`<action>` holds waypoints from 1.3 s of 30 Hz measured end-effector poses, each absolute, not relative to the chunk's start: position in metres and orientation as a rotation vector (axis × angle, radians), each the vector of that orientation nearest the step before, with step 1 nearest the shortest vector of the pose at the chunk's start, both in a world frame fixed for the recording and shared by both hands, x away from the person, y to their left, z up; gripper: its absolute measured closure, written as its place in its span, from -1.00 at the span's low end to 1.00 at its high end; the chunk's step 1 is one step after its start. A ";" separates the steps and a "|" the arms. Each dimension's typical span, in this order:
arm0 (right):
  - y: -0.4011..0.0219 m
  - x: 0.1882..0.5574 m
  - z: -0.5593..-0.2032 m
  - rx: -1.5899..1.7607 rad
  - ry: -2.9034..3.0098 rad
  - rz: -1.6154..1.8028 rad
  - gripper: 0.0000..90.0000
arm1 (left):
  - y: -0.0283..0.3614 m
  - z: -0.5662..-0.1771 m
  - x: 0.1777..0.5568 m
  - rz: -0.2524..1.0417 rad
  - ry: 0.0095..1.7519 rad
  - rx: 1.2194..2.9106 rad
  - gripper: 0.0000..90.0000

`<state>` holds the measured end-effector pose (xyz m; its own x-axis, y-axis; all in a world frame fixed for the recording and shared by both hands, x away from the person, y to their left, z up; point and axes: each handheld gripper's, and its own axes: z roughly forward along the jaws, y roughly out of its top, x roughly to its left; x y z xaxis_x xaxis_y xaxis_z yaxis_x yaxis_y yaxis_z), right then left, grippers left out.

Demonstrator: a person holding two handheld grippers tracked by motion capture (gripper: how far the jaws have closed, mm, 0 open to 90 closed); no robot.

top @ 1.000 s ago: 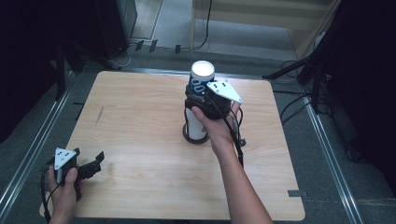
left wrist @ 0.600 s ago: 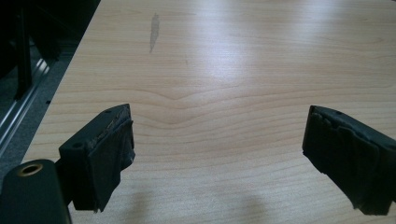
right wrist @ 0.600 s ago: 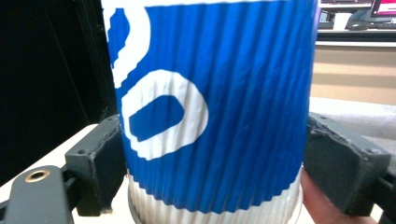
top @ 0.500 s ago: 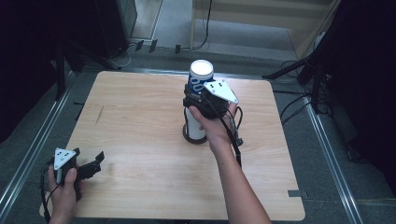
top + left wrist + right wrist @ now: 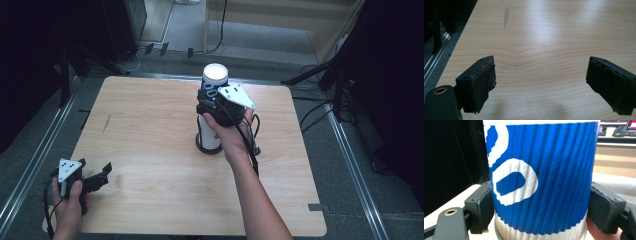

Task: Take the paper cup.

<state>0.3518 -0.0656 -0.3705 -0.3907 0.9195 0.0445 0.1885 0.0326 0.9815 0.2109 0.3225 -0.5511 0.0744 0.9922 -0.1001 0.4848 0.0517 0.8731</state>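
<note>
Right gripper (image 5: 207,107) has its 2 black jaws pressed against opposite sides of the top cup (image 5: 541,180), having just been closing on it. That cup is a blue paper cup with a ribbed, corrugated sleeve and white looping print, and its rim is cut off at the top of the right gripper view. From above it caps a stack of cups (image 5: 209,136) standing upright a little beyond the middle of the wooden table (image 5: 150,130), on a dark round base (image 5: 201,148). How many cups make up the stack is hard to tell, since the right hand (image 5: 227,127) and the grey three-cornered plate (image 5: 236,96) cover much of it. The lower cups look white and ribbed.

Left gripper (image 5: 100,175) sits well apart, near the table's near left corner, held by the left hand (image 5: 67,202). Its jaws stand wide with nothing between them; the pads (image 5: 481,83) look worn and rough-edged. Below them lies pale wood grain with a faint grey smudge (image 5: 506,16) farther off.
</note>
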 end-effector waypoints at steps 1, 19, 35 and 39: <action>-0.066 0.352 -0.370 1.138 1.653 1.410 -0.60 | 0.322 -0.551 0.211 0.796 1.524 1.547 -0.79; -0.063 0.349 -0.337 1.084 1.605 1.450 -0.58 | 0.321 -0.551 0.210 0.817 1.515 1.547 -0.68; -0.061 0.348 -0.316 1.048 1.578 1.457 -0.58 | 0.321 -0.551 0.210 0.816 1.512 1.547 -0.68; -0.061 0.347 -0.311 1.043 1.572 1.457 -0.58 | 0.321 -0.551 0.210 0.816 1.512 1.547 -0.68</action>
